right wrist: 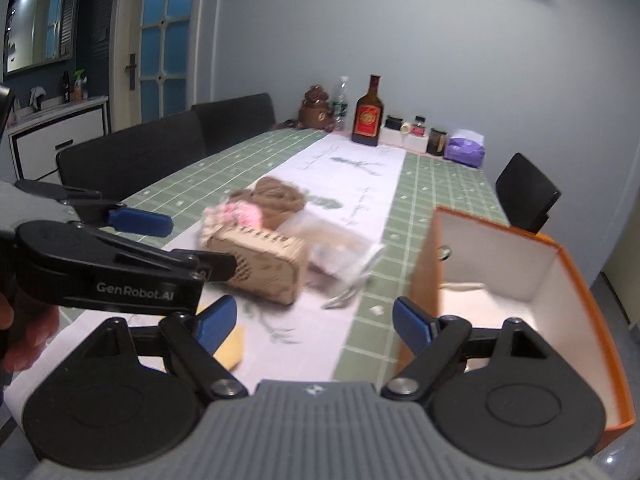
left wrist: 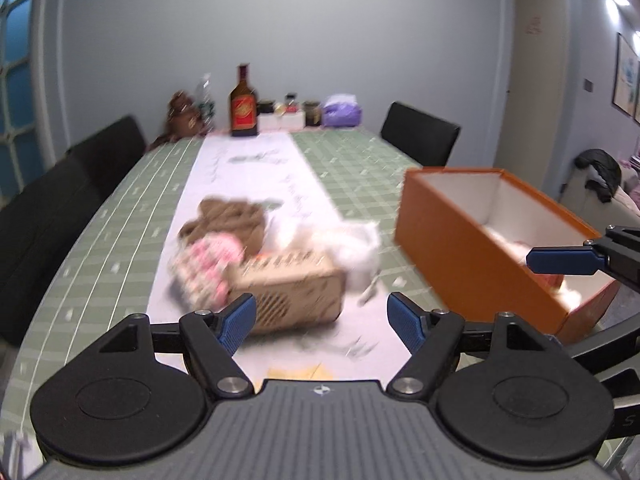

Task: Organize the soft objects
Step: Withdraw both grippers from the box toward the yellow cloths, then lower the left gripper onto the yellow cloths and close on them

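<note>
A blurred heap lies on the white table runner: a brown knitted piece [left wrist: 232, 216], a pink and white soft item [left wrist: 208, 264], a tan perforated pouch [left wrist: 296, 292] and a clear plastic bag [left wrist: 356, 248]. My left gripper [left wrist: 320, 316] hangs open just in front of the pouch, nothing between its fingers. To the right stands an open orange box [left wrist: 480, 248] with something white and fluffy inside. My right gripper [right wrist: 316, 320] is open and empty, near the box's [right wrist: 560, 280] left wall. The left gripper [right wrist: 180, 244] shows at the left, beside the pouch [right wrist: 260, 268]. A yellow soft piece [right wrist: 232, 348] lies underneath.
At the table's far end stand a dark bottle [right wrist: 367, 112], several small jars [right wrist: 416, 132], a purple pack [right wrist: 466, 148] and a brown plush bear [right wrist: 316, 106]. Black chairs [right wrist: 132, 156] line the left side; another [right wrist: 524, 192] stands behind the box. The table has a green checked cloth [left wrist: 120, 240].
</note>
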{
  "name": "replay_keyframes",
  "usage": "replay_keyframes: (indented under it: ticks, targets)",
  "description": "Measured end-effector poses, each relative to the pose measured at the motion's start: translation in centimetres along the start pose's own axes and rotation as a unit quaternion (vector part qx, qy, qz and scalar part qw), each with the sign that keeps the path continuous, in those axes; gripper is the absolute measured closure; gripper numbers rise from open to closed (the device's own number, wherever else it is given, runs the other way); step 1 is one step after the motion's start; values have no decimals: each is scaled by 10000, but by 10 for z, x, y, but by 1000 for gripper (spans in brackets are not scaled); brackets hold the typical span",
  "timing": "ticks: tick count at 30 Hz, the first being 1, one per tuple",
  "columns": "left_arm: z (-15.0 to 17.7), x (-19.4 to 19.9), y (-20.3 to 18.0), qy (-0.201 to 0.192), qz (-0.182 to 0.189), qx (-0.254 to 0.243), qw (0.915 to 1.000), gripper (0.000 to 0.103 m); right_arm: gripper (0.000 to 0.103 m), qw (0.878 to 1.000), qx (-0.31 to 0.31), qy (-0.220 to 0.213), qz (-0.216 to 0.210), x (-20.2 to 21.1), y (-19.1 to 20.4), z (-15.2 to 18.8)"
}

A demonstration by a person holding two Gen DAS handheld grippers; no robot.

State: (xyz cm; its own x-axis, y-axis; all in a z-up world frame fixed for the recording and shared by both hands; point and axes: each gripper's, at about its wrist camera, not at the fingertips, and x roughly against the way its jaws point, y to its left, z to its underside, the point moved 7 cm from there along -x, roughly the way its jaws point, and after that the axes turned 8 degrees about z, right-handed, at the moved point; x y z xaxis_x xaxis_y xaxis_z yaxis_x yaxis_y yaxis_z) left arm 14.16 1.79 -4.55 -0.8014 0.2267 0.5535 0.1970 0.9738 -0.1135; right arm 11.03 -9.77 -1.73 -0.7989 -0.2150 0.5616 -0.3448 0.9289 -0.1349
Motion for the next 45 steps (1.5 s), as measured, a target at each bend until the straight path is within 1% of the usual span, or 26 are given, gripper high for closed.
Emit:
replay_keyframes:
  ticks: [3,6,10,13,15,16,19,22,23,25,26,27,29,32,35,36,38,41,42,43,45]
  targets:
    - [18,5,14,111,-54,139,9998,18,19,9999,-84,96,-66,-9,17,14]
    - [38,8,28,250,-99,295,9992,18,19,9993,-165,312,-158,-19,31,31]
    - [55,8,37,379,56,331,9987,20,19,9981,-147,555,-220,-32,43,49]
    - [64,7,42,419,200,380,9982,20,19,9976,-29,684,-106,-43,46,55]
    - [69,4,45,452,268,373,9979,20,24,9974,36,723,-45,-49,46,57]
    - [70,3,46,483,305,334,9978,20,27,9971,35,757,-47,-53,46,58]
    - [71,-2,50,524,252,265,9980,20,28,9962,-9,860,-165,-64,47,58]
    - [73,-14,52,720,403,273,9962,20,37,9962,22,868,-55,-74,46,55]
    - [73,-19,51,765,457,243,9957,20,42,9961,31,878,-6,-77,44,54]
    - [75,-29,51,824,473,147,9954,15,50,9955,85,946,26,-85,41,53]
    - [76,-33,52,850,481,94,9952,15,59,9950,114,990,19,-89,41,54]
    - [77,-37,53,881,520,77,9947,15,66,9942,135,1064,-3,-92,40,56]
    - [80,-46,55,993,656,179,9927,15,71,9928,128,1186,-103,-98,40,62]
    - [83,-52,55,1035,952,323,9895,15,73,9915,69,1261,-302,-103,44,69]
    - [82,-55,49,1034,1143,309,9876,16,74,9915,60,1205,-478,-106,48,72]
    - [80,-56,48,1054,1162,324,9871,17,78,9918,82,1167,-508,-107,50,71]
    - [77,-59,48,1100,1182,370,9862,18,78,9923,110,1120,-524,-108,50,70]
    - [74,-63,45,1221,1383,614,9809,19,78,9922,150,1085,-588,-108,50,70]
    - [73,-65,42,1270,1396,647,9799,20,79,9923,181,1073,-589,-109,50,70]
    - [72,-66,39,1322,1333,600,9804,20,79,9924,181,1074,-568,-109,50,70]
    - [71,-69,32,1383,1197,396,9823,22,88,9924,114,1088,-561,-109,47,70]
